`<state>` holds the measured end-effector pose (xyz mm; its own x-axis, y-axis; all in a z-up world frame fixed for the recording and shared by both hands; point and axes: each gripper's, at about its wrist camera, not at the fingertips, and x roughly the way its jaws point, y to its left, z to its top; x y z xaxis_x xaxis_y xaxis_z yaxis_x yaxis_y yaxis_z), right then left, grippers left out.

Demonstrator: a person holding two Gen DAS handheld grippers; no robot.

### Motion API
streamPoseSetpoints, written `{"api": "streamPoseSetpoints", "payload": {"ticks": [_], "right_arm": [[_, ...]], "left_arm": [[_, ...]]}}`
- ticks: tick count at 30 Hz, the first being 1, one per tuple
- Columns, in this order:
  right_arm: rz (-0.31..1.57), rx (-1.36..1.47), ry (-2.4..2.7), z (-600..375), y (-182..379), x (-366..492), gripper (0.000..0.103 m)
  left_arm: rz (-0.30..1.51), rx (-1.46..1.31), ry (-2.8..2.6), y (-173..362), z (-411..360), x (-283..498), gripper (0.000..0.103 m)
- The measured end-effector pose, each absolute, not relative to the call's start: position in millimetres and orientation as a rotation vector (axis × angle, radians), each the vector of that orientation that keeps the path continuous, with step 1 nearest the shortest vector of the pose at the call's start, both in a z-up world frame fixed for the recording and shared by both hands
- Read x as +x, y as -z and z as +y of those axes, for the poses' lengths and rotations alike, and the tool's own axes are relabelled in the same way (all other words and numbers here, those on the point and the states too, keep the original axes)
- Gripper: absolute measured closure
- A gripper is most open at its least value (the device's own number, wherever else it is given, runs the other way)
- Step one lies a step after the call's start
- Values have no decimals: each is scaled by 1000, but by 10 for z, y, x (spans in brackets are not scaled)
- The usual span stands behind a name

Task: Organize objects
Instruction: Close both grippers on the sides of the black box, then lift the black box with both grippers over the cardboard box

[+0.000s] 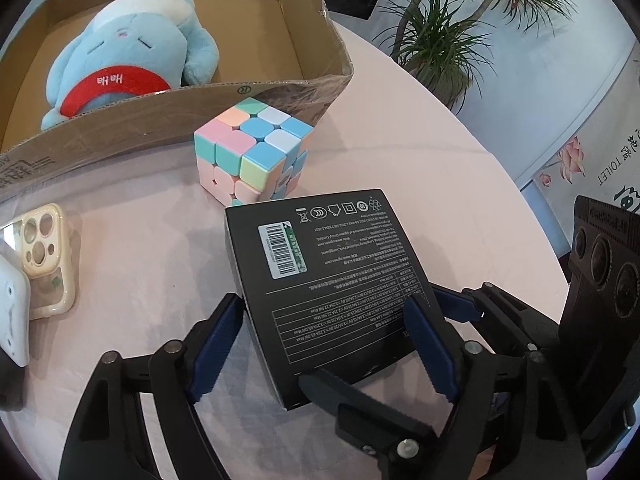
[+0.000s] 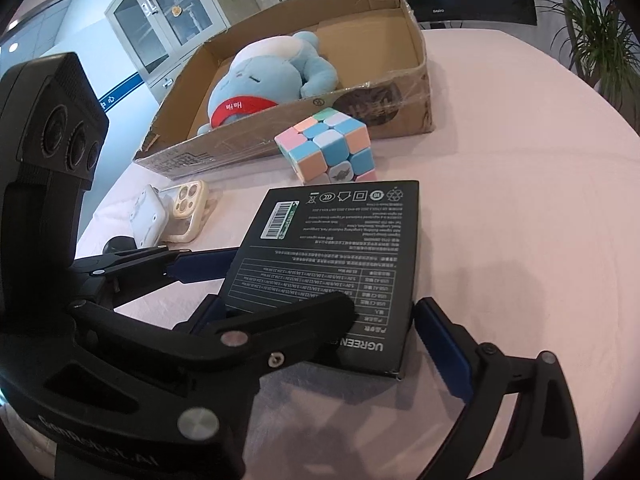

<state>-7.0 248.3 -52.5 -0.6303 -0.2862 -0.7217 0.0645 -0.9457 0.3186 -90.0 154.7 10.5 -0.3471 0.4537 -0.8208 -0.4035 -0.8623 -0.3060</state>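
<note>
A black printed box [image 1: 332, 276] lies flat on the pink table, also in the right wrist view [image 2: 332, 264]. My left gripper [image 1: 326, 344] is open, its blue pads on either side of the box's near end. My right gripper [image 2: 320, 336] is open too and straddles the same end from the right; it shows in the left wrist view [image 1: 384, 360]. A pastel puzzle cube [image 1: 252, 148] stands just beyond the box, in front of a cardboard box [image 1: 224, 92] that holds a blue plush toy [image 1: 132, 56].
A cream phone case [image 1: 46, 256] and a white device [image 1: 12, 316] lie at the left. Potted plants [image 1: 452, 28] stand beyond the table's far right edge. The pink tablecloth [image 2: 520, 200] stretches to the right of the box.
</note>
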Motion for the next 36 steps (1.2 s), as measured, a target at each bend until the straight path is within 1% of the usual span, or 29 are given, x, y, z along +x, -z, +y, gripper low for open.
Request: {"api": "streamPoseSetpoints", "payload": {"ticks": [1, 3, 5, 8, 10, 12, 17, 19, 21, 22, 24, 29, 33, 36], "right_arm": [[-397, 1237, 2646, 2487, 525, -60, 10], [-408, 1241, 2652, 2494, 514, -42, 15], [-413, 1251, 2643, 2487, 497, -33, 19], [-377, 1259, 2654, 2403, 476, -10, 22], [-366, 1253, 2666, 2351, 458, 23, 26], [-372, 1242, 2672, 2324, 440, 64, 32], [-367, 1237, 2672, 2238, 418, 117, 39], [-351, 1234, 2679, 2198, 397, 143, 42], [-357, 1230, 2681, 2193, 383, 168, 48], [-361, 1229, 2679, 2188, 375, 176, 49], [-361, 1222, 2681, 2174, 366, 192, 53], [-324, 1198, 2697, 2080, 347, 241, 55], [-281, 1173, 2718, 2005, 307, 278, 60], [-247, 1127, 2745, 1974, 219, 320, 60]], "left_arm": [[-75, -1372, -2217, -104, 1522, -902, 28], [-92, -1359, -2211, -115, 1465, -915, 34], [-83, -1349, -2217, -138, 1417, -897, 35], [-49, -1320, -2234, -181, 1381, -827, 36], [-46, -1301, -2258, -220, 1314, -771, 39], [-48, -1274, -2253, -247, 1228, -726, 43], [-48, -1262, -2270, -284, 1076, -613, 47], [-46, -1244, -2280, -309, 1013, -555, 52], [-51, -1228, -2283, -333, 949, -528, 55], [-53, -1223, -2282, -333, 931, -533, 56], [-53, -1213, -2282, -333, 866, -507, 57], [-51, -1181, -2300, -352, 793, -444, 58], [-31, -1153, -2335, -386, 766, -403, 58], [-11, -1107, -2360, -478, 762, -356, 58]]}}
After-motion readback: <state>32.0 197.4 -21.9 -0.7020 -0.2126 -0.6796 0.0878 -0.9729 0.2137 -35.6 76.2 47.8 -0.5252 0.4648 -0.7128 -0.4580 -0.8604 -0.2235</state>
